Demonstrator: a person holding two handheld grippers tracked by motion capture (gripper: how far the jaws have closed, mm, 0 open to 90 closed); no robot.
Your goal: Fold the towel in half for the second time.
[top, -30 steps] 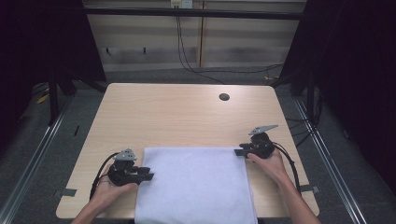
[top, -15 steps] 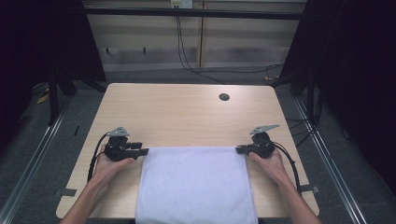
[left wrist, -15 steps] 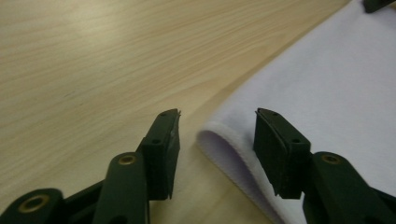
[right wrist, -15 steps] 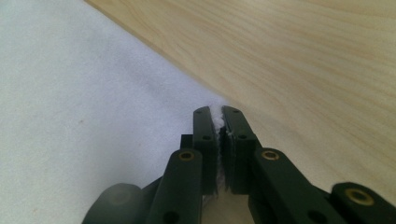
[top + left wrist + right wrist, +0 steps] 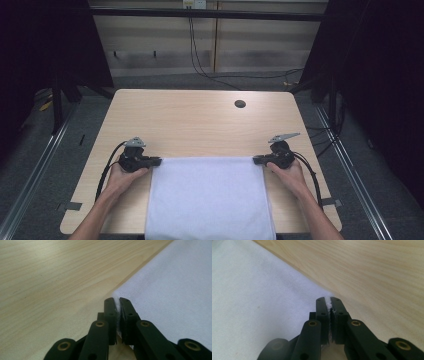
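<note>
From the high view, a white cloth (image 5: 210, 197) is lying flat on the wooden table (image 5: 200, 125), near the front edge and hanging a little over it. The left gripper (image 5: 156, 161) is sitting at the cloth's far left corner, and the right gripper (image 5: 257, 160) is sitting at its far right corner. A person's hands are holding both tools, and a small dark hole (image 5: 240, 104) is showing near the table's back edge. In the left gripper view, the left gripper (image 5: 117, 302) has just been closing, and its jaws are now pinching the corner of the cloth (image 5: 175, 287) with white fluff showing between them. In the right gripper view, the right gripper (image 5: 329, 301) is also squeezing tight on a corner of the cloth (image 5: 257, 295). It looks like the grabbing step is finishing now. The next move is probably lifting both corners together and bringing them toward the front edge to fold the cloth, keeping both hands even so it is not going crooked.
</note>
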